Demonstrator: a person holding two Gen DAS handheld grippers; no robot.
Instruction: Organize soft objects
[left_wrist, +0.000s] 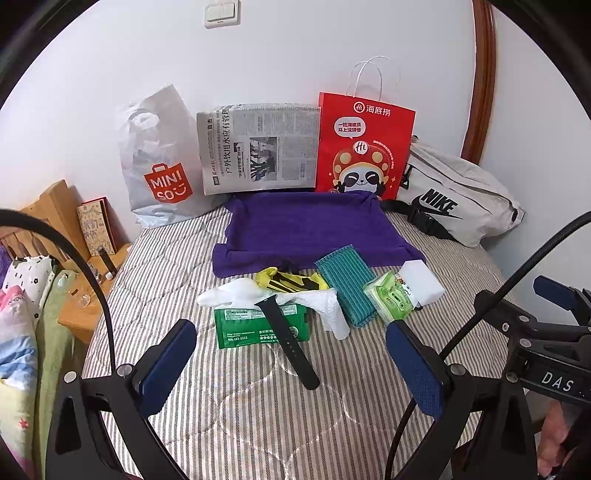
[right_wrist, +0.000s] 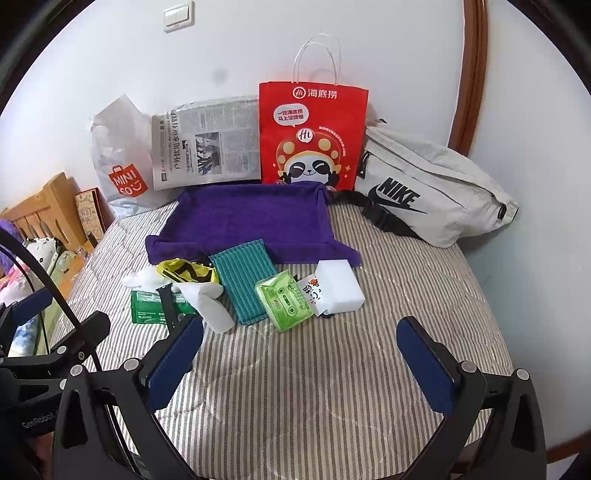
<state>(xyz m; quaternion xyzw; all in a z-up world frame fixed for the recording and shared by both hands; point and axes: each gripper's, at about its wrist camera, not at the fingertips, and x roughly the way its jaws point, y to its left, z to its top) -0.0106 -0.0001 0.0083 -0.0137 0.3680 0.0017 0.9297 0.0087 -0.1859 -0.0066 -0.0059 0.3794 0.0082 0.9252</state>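
A purple towel tray (left_wrist: 314, 229) (right_wrist: 251, 218) lies on the striped bed. In front of it sit a white sock (left_wrist: 236, 291), a yellow-black sock (left_wrist: 291, 282) (right_wrist: 186, 273), a dark green tissue pack (left_wrist: 258, 326) (right_wrist: 147, 306) with a black watch strap (left_wrist: 291, 343) across it, a white cloth (left_wrist: 332, 310) (right_wrist: 210, 306), a teal cloth (left_wrist: 347, 288) (right_wrist: 245, 280), a light green tissue pack (left_wrist: 389, 301) (right_wrist: 286, 304) and a white sponge (left_wrist: 421, 282) (right_wrist: 340, 286). My left gripper (left_wrist: 291, 365) and right gripper (right_wrist: 301, 358) are open and empty, short of the pile.
Against the wall stand a Miniso plastic bag (left_wrist: 159, 162), a newspaper (left_wrist: 258, 147), a red paper bag (left_wrist: 364, 147) (right_wrist: 312, 136) and a grey Nike bag (left_wrist: 458, 199) (right_wrist: 428, 184). A wooden nightstand (left_wrist: 88, 291) is left of the bed.
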